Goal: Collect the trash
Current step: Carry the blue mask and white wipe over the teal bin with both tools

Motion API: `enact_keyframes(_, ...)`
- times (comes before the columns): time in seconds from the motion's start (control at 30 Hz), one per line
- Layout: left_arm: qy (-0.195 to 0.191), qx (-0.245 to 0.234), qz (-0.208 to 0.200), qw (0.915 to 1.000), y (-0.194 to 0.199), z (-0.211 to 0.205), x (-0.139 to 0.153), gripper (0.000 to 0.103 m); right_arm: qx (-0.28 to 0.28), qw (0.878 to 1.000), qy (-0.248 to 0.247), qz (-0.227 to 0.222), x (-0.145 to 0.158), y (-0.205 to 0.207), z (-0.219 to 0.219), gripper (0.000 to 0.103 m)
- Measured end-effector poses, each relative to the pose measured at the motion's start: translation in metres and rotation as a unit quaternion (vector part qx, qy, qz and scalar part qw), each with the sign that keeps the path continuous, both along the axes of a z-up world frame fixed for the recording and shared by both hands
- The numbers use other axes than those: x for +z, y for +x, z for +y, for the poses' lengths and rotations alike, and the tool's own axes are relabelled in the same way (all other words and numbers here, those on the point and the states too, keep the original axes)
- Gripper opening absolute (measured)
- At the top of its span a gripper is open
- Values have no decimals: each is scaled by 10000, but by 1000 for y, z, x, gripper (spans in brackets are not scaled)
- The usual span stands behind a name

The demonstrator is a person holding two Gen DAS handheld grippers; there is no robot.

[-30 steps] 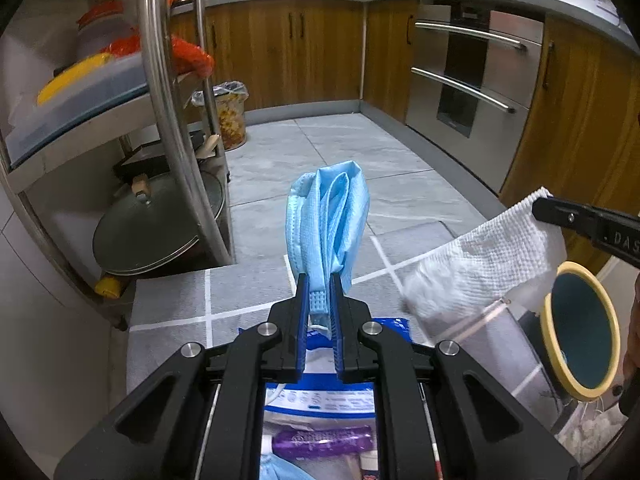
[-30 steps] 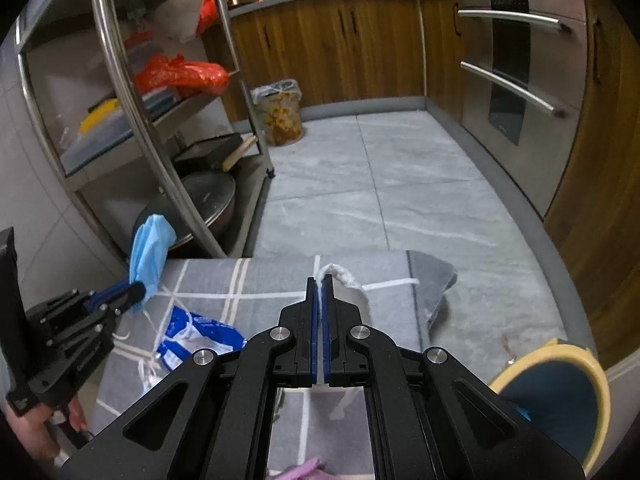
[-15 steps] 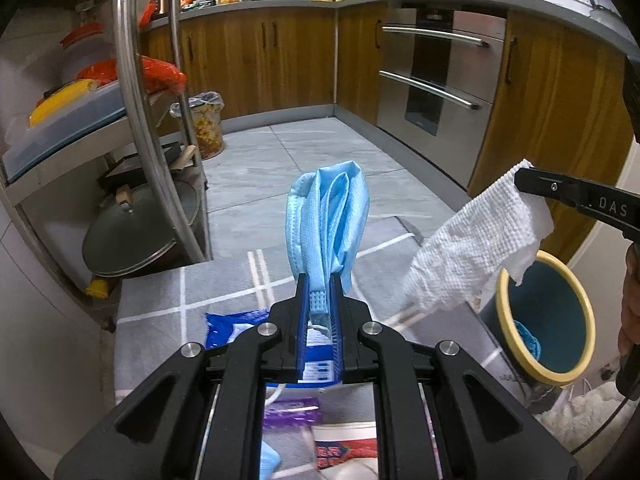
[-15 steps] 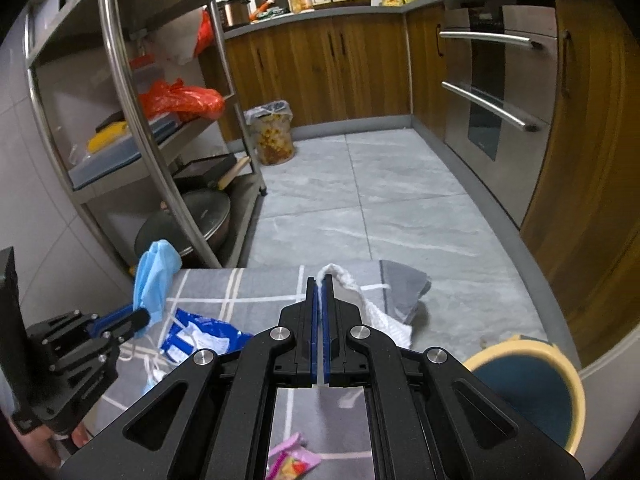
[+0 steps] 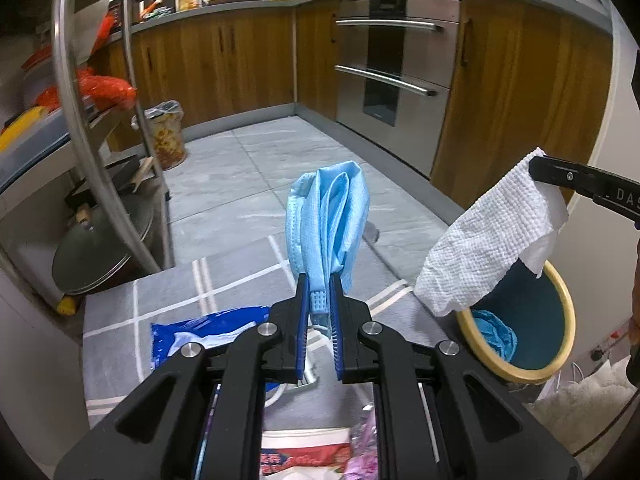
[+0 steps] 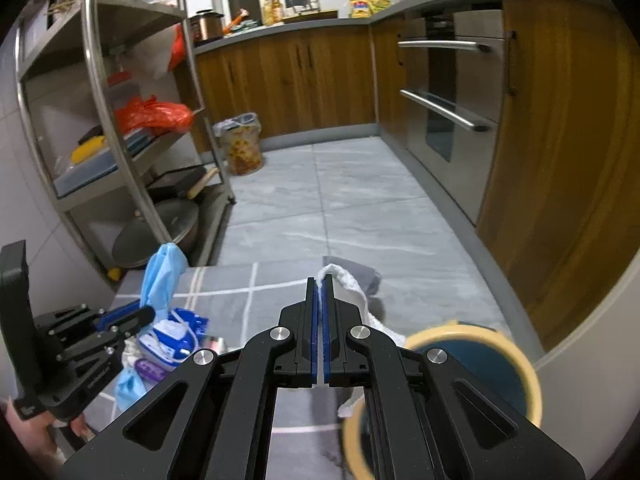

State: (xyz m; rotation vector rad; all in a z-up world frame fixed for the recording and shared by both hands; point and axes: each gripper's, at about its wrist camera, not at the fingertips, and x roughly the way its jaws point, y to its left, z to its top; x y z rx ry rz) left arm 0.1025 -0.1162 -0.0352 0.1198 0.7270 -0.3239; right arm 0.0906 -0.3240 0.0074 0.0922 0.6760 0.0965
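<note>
The left gripper clamps a blue face mask that stands up from its tips. The right gripper pinches a white paper towel, which hangs below its tips over the yellow-rimmed bin.

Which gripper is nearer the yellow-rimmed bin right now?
Right. The right gripper holds the paper towel just above the bin; the left gripper, holding the blue mask, is off beside it.

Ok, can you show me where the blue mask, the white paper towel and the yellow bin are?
blue mask (image 5: 328,216), left wrist view, middle of its folded cloth.
white paper towel (image 5: 492,240), left wrist view, middle of the hanging sheet.
yellow bin (image 5: 566,312), left wrist view, right side of its rim.
</note>
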Motion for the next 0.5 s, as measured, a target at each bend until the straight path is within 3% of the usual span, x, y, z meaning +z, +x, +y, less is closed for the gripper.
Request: enact_keyframes(0.5, 197, -742, -17, 9970, -4, -80, -4, 10, -815, 9966, 62, -36, -5, -21, -80, 3)
